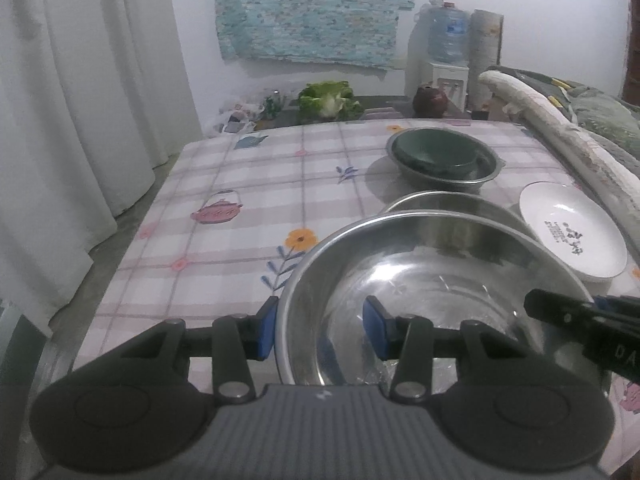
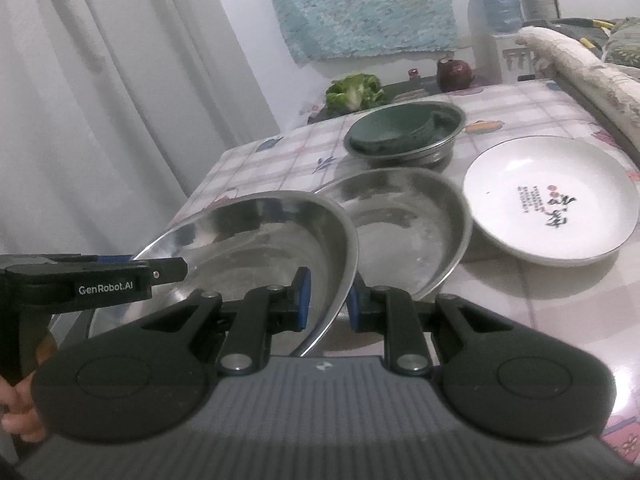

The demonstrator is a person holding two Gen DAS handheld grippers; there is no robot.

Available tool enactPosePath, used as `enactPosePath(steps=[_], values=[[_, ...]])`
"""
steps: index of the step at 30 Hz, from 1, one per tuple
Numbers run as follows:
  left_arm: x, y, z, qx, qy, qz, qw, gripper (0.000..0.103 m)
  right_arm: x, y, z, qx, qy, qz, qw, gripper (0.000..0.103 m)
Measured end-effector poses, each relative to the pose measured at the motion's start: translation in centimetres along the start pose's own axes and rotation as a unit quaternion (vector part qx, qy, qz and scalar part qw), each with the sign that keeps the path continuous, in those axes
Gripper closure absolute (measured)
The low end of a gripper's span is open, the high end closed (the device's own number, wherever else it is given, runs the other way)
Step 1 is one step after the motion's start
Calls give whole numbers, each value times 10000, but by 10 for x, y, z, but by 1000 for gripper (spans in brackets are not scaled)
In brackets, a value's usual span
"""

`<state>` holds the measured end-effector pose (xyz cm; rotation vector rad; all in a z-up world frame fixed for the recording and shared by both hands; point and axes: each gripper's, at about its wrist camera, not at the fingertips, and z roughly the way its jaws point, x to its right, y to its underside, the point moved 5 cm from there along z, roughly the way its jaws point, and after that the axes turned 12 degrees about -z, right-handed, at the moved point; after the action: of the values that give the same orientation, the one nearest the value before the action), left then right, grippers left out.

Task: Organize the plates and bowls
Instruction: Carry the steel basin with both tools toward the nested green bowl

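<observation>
A large steel bowl (image 1: 420, 280) (image 2: 260, 240) hangs tilted just above the table, held from both sides. My left gripper (image 1: 320, 332) straddles its left wall, one pad outside the rim and one inside, shut on it. My right gripper (image 2: 328, 302) is shut on the bowl's right rim; its black tip also shows in the left wrist view (image 1: 536, 304). Behind lies a shallow steel bowl (image 2: 408, 224) (image 1: 448, 202). A white plate with dark lettering (image 2: 552, 200) (image 1: 572, 232) sits to the right. Farther back, a green bowl (image 2: 392, 128) rests inside another steel bowl (image 1: 444, 176).
The checked tablecloth (image 1: 240, 184) covers the table, whose left edge drops toward white curtains (image 1: 80, 100). A cabbage (image 1: 328, 98), a brown pot (image 1: 430, 100) and a water dispenser (image 1: 446, 40) stand beyond the far edge. A rolled mat (image 1: 560, 132) lines the right side.
</observation>
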<state>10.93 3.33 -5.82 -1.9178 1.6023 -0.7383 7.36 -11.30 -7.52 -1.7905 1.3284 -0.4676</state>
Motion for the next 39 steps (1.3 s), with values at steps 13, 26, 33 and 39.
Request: enactPosePath(steps=[13, 26, 33, 39], values=[[44, -11, 26, -146, 188, 222, 9995, 58, 45, -4, -2, 14, 243, 253, 9994, 83], [59, -29, 58, -276, 167, 298, 9990, 58, 70, -13, 22, -116, 267, 356, 9989, 81], [64, -29, 75, -432, 165, 351, 9983, 58, 76, -16, 33, -231, 303, 325, 9987, 79], [66, -26, 88, -583, 184, 376, 9974, 58, 83, -13, 43, -378, 316, 364, 9981, 77]])
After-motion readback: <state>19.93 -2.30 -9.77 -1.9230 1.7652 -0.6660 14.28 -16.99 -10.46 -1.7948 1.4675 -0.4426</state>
